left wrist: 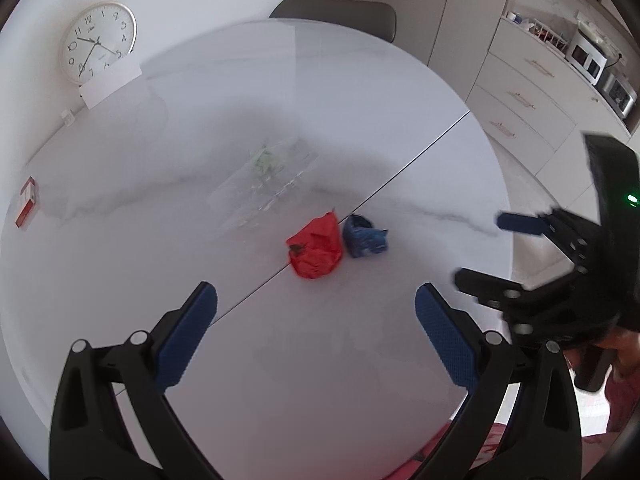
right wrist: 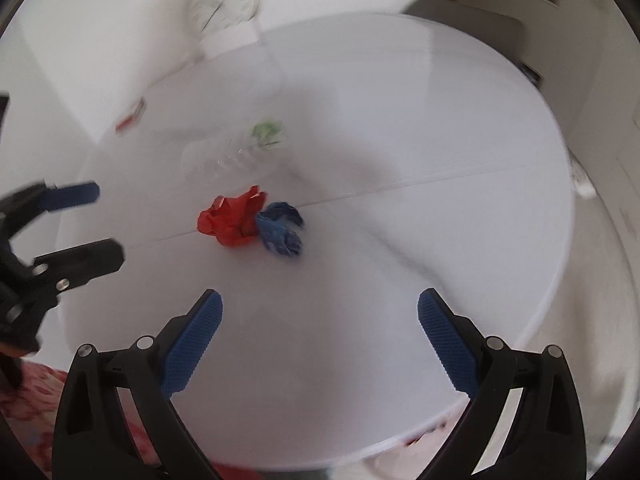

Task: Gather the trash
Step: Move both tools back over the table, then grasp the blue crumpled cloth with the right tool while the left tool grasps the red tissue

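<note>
A crumpled red paper [left wrist: 315, 250] and a crumpled blue paper [left wrist: 363, 236] lie side by side near the middle of the round white table [left wrist: 120, 264]. A clear plastic bag with green print [left wrist: 267, 178] lies flat behind them. My left gripper [left wrist: 316, 304] is open and empty, above the table in front of the red paper. My right gripper [right wrist: 319, 312] is open and empty, in front of the red paper [right wrist: 234, 218] and blue paper [right wrist: 280, 230]. The clear bag [right wrist: 240, 152] lies beyond. Each gripper shows in the other's view, the right one [left wrist: 480, 248] and the left one [right wrist: 106, 224].
A red and white small box [left wrist: 26, 202] lies at the table's left edge. A white clock [left wrist: 98, 42] leans on the wall behind a white card [left wrist: 110, 82]. A grey chair [left wrist: 336, 14] stands at the far side. Cabinets and drawers [left wrist: 520, 96] are to the right.
</note>
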